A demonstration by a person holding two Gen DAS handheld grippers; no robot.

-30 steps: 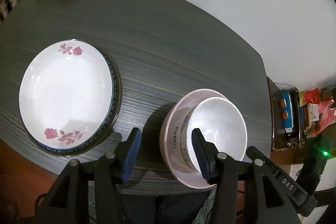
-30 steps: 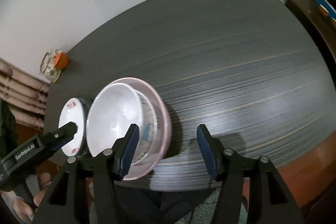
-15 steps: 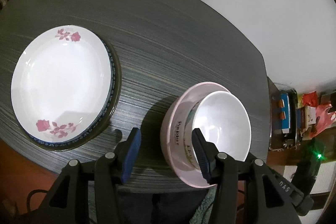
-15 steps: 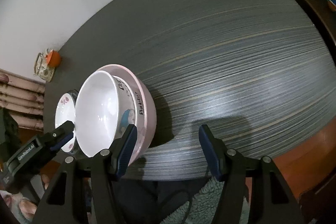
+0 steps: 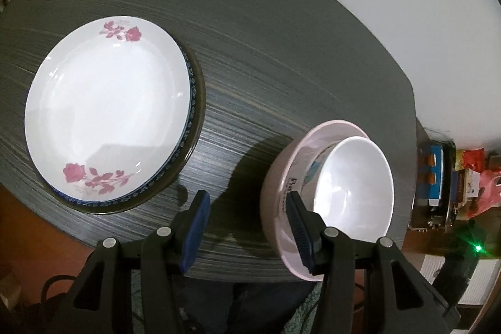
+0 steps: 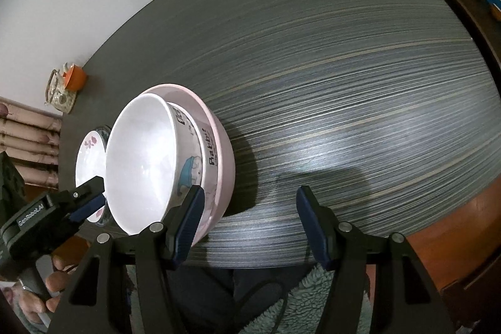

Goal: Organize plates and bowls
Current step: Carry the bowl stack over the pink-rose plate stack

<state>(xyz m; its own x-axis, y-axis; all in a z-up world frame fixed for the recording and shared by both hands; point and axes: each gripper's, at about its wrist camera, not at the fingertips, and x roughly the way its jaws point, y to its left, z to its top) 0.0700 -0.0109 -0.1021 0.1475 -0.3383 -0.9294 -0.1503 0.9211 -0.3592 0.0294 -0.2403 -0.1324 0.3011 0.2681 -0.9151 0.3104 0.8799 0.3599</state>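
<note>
Bowls, nested set of three: a white bowl (image 5: 353,187) sits inside a printed bowl (image 6: 200,158) lettered "Rabbit" with a blue cartoon figure, and both sit inside a pink bowl (image 5: 275,193). The set stands at the near edge of the surface (image 5: 266,46), right of the plates.

Left claw (image 5: 247,227): jaws apart, nothing between the blue pads, which hang above the near edge of the surface. Its right pad lies in front of the pink bowl's near left rim in the left wrist view; contact cannot be told. In the right wrist view this claw appears at lower left, held by a hand (image 6: 47,293).

Right claw (image 6: 250,224): jaws apart, holding nothing. Bare surface shows between the pads. Its left pad overlaps the pink bowl's near right side in the view; contact cannot be told.

Plates, stack: a white plate with pink rose sprays (image 5: 106,121) lies on a blue-patterned plate (image 5: 192,93), of which only the rim shows, and a dark rim shows beneath that. The stack lies on the left of the surface, apart from the bowls.

Surface: dark, streaked grain, rounded corners.

Far left corner: a floral teapot (image 6: 59,93) with an orange cup (image 6: 75,77) just beside it.

Beyond the right edge: a low shelf (image 5: 438,177) with assorted small packages.
</note>
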